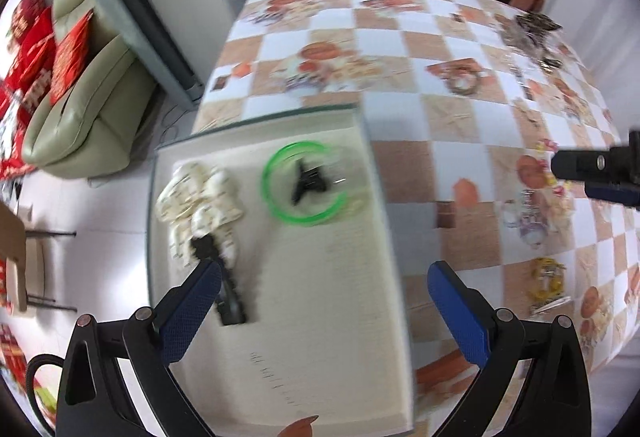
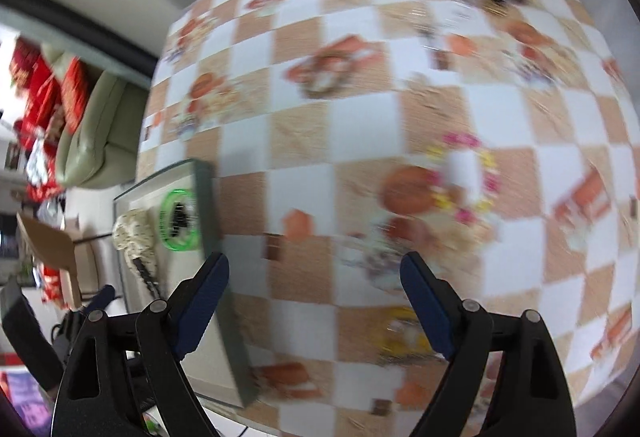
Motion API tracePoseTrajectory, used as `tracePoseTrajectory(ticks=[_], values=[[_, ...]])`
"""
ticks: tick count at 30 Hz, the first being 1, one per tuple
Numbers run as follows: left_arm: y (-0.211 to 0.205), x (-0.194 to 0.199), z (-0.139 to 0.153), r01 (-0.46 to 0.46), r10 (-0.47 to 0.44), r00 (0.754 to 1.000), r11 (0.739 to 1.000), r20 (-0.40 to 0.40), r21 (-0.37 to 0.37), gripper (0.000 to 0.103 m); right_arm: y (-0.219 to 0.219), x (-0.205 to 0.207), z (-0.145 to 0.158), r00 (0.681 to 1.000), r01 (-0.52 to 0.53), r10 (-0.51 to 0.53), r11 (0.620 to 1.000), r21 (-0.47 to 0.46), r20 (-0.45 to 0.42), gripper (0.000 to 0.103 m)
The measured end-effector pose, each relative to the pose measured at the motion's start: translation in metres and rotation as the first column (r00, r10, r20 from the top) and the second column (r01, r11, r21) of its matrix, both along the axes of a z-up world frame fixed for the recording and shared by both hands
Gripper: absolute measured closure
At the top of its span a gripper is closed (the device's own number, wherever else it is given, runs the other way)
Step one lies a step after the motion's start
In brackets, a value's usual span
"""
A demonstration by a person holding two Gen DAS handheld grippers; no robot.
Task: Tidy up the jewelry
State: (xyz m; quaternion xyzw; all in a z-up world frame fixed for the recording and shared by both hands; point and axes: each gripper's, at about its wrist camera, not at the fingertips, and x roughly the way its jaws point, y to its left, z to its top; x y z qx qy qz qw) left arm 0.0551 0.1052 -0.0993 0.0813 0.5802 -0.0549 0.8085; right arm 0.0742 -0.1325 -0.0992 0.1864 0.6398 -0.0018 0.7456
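Note:
A cream-lined tray (image 1: 320, 317) lies at the table's left edge. On it are a green bangle (image 1: 302, 183) around a black hair clip (image 1: 308, 179), a cream pearl bundle (image 1: 202, 203) and a black strap piece (image 1: 224, 285). My left gripper (image 1: 324, 317) is open and empty above the tray. My right gripper (image 2: 314, 307) is open and empty over the tablecloth; it also shows in the left wrist view (image 1: 600, 173). A pink-and-yellow flower bracelet (image 2: 464, 177) lies ahead of it. A yellow bracelet (image 2: 404, 337) lies by its right finger, and shows in the left wrist view (image 1: 546, 279).
The table has a checkered orange-and-white cloth (image 1: 400, 49). A pile of mixed jewelry (image 1: 532, 33) lies at its far right, and a beaded ring (image 1: 464, 83) near the middle. A green sofa (image 1: 84, 109) with red cushions stands left of the table.

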Motion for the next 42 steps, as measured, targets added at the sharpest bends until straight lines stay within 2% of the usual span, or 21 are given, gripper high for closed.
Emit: tracePoseTrajectory(ticks=[9, 18, 24, 34, 35, 37, 40, 42], values=[[-0.061, 0.009, 0.005, 0.094, -0.094, 0.995, 0.995, -0.013, -0.032, 0.000, -0.089, -0.039, -0.008, 0.984, 0.168, -0.172, 0.984, -0.063, -0.057, 0.014], [-0.110, 0.015, -0.015, 0.153, -0.159, 0.984, 0.986, -0.084, -0.068, 0.000, -0.134, -0.047, -0.021, 0.969, 0.220, -0.228, 0.971, -0.098, -0.091, 0.014], [-0.132, 0.021, -0.031, 0.144, -0.152, 0.982, 0.986, -0.112, -0.081, 0.000, -0.143, -0.035, -0.032, 0.975, 0.188, -0.199, 0.976, -0.111, -0.100, 0.014], [-0.162, 0.030, -0.059, 0.143, -0.151, 0.981, 0.987, -0.123, -0.070, 0.000, -0.137, 0.010, -0.054, 0.993, 0.062, -0.076, 0.986, -0.152, -0.086, 0.015], [-0.164, 0.030, -0.061, 0.144, -0.152, 0.981, 0.987, -0.123, -0.068, 0.000, -0.136, 0.015, -0.057, 0.995, 0.046, -0.060, 0.987, -0.156, -0.086, 0.016], [-0.168, 0.031, -0.065, 0.144, -0.151, 0.981, 0.988, -0.125, -0.059, 0.006, -0.131, 0.024, -0.062, 0.995, 0.011, -0.026, 0.986, -0.166, -0.091, 0.025], [-0.172, 0.032, -0.073, 0.144, -0.150, 0.980, 0.988, -0.134, -0.051, 0.006, -0.125, 0.033, -0.070, 0.995, -0.029, 0.011, 0.983, -0.184, -0.103, 0.038], [-0.175, 0.032, -0.077, 0.145, -0.151, 0.979, 0.988, -0.135, -0.050, 0.006, -0.121, 0.037, -0.071, 0.994, -0.054, 0.033, 0.975, -0.215, -0.101, 0.040]])
